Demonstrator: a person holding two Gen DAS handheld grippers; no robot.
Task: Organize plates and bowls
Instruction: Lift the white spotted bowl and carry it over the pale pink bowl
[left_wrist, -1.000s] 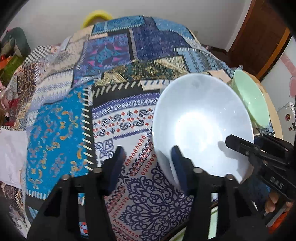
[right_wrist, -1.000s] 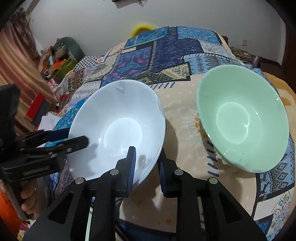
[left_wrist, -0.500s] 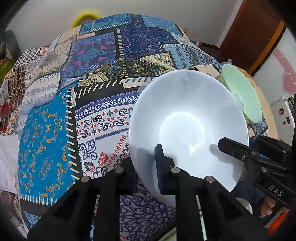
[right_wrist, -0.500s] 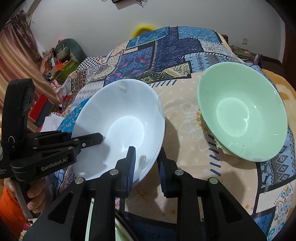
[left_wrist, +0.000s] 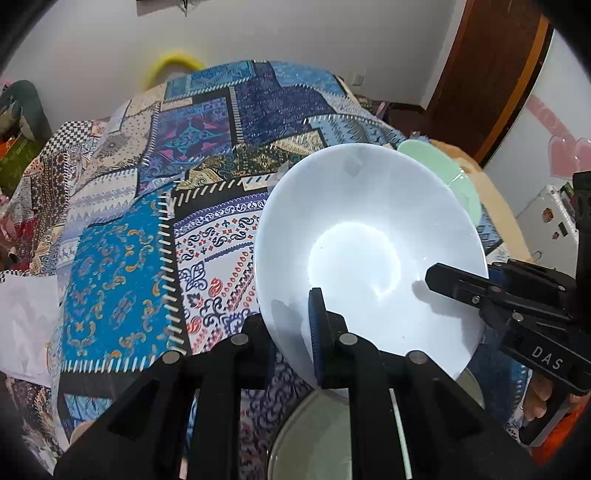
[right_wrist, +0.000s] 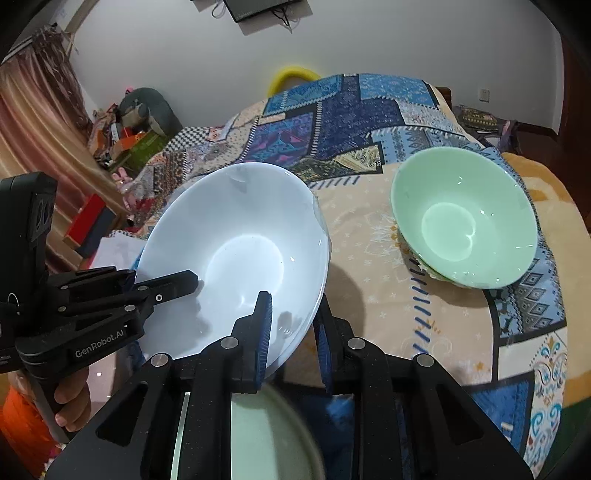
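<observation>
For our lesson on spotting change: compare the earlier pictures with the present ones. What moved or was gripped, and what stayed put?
The left tool, open beside the white bowl a second ago, slid right and closed on its near rim. The bowl was then raised clear of the bedspread. The right tool kept its grip on the rim throughout. The green bowl stayed resting on the bedspread.

White bowl (right_wrist: 236, 258) tilted, lifted; green bowl (right_wrist: 465, 218) on patchwork cloth (right_wrist: 369, 122).

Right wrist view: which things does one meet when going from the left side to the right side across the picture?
Left gripper → white bowl → right gripper, shut on the white bowl's near rim → green bowl resting on the patchwork blanket.
</observation>
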